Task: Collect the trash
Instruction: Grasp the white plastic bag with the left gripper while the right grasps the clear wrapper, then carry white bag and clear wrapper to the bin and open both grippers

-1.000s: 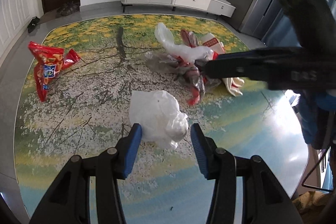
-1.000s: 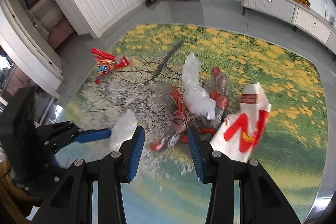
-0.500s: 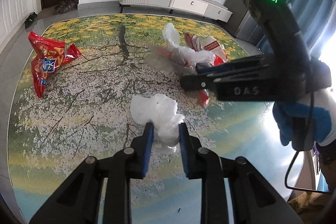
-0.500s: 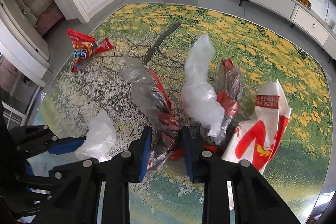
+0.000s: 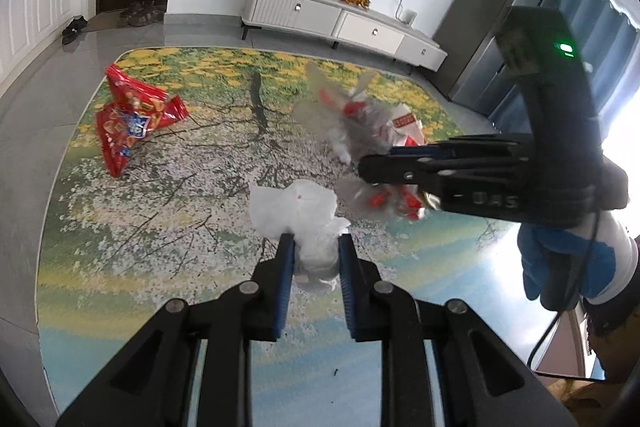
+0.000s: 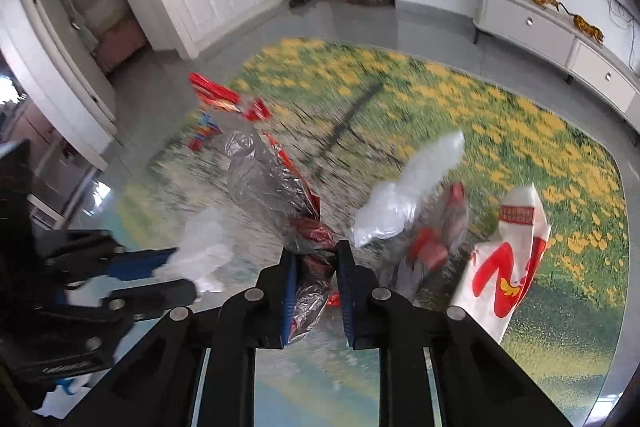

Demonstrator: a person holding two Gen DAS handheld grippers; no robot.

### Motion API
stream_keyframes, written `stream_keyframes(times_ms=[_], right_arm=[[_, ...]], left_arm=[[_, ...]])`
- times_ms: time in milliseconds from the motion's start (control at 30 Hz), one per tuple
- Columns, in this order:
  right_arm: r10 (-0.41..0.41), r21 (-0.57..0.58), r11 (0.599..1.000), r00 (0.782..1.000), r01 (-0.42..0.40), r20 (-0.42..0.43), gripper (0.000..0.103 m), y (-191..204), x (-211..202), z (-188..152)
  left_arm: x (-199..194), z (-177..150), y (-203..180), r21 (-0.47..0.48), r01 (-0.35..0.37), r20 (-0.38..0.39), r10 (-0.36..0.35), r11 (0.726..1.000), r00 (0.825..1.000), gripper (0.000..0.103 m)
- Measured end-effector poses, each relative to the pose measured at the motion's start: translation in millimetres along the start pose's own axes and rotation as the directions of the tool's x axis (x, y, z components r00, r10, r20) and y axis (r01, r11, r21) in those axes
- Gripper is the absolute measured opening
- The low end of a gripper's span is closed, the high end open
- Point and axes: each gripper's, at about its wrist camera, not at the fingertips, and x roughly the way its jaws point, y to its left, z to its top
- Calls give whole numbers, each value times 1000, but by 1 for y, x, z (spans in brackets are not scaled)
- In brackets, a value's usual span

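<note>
Trash lies scattered on our flowered rug: our left gripper pinches the white tissue, while our right gripper is closing onto the clear wrapper; a red snack bag lies well apart.

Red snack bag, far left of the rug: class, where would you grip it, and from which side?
Grip the red snack bag at the flared corner on its right, coming from above. It lies crumpled but flat on the rug, and that corner seems to stick out.
</note>
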Motion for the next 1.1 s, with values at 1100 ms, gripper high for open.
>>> stream_keyframes(times_ms=[1100], right_arm=[[-95, 244, 970, 928, 5, 361, 18, -110, -195, -104]], left_arm=[[-36, 28, -123, 117, 67, 109, -80, 991, 991, 20]])
